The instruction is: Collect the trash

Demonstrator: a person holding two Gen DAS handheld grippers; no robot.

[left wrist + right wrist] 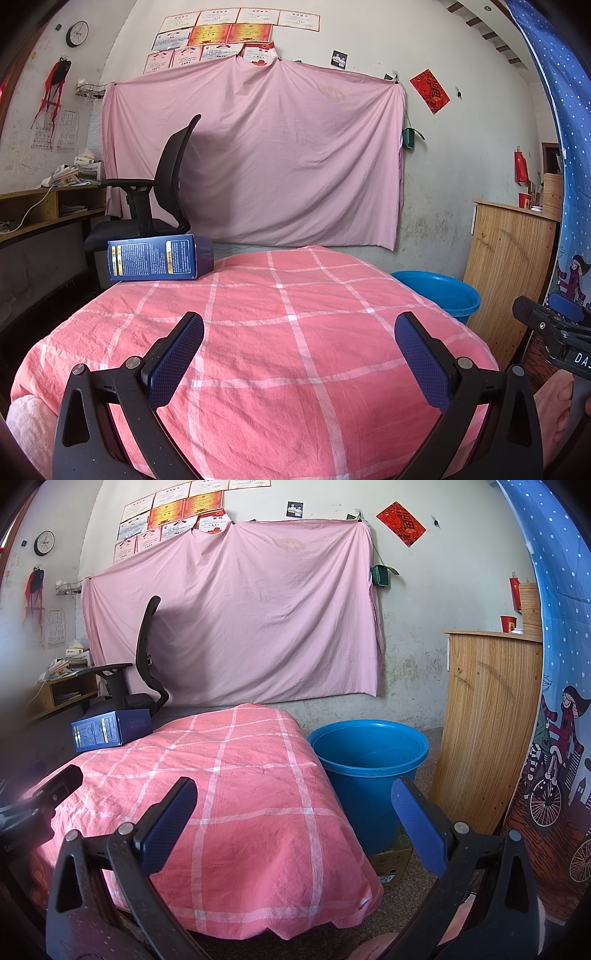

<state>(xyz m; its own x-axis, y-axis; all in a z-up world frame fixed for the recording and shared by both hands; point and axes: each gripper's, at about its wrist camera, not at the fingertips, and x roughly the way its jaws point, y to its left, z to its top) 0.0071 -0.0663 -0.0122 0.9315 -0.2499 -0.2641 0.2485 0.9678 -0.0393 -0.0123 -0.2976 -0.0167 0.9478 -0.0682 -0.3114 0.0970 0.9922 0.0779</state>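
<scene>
A dark blue carton (157, 258) with yellow-framed print lies on its side at the far left corner of the pink checked cloth (280, 332); the right wrist view shows the carton (107, 729) too. A blue plastic bucket (369, 768) stands on the floor to the right of the cloth-covered surface, its rim (439, 291) peeking past the cloth edge. My left gripper (299, 332) hovers open over the near middle of the cloth, nothing between its fingers. My right gripper (293, 801) is open above the cloth's right edge, near the bucket, also holding nothing.
A black office chair (162, 184) stands behind the carton beside a cluttered desk (48, 206). A wooden cabinet (487, 720) sits right of the bucket, and a cardboard box (393, 860) lies at the bucket's foot. A pink sheet (258, 155) hangs on the back wall.
</scene>
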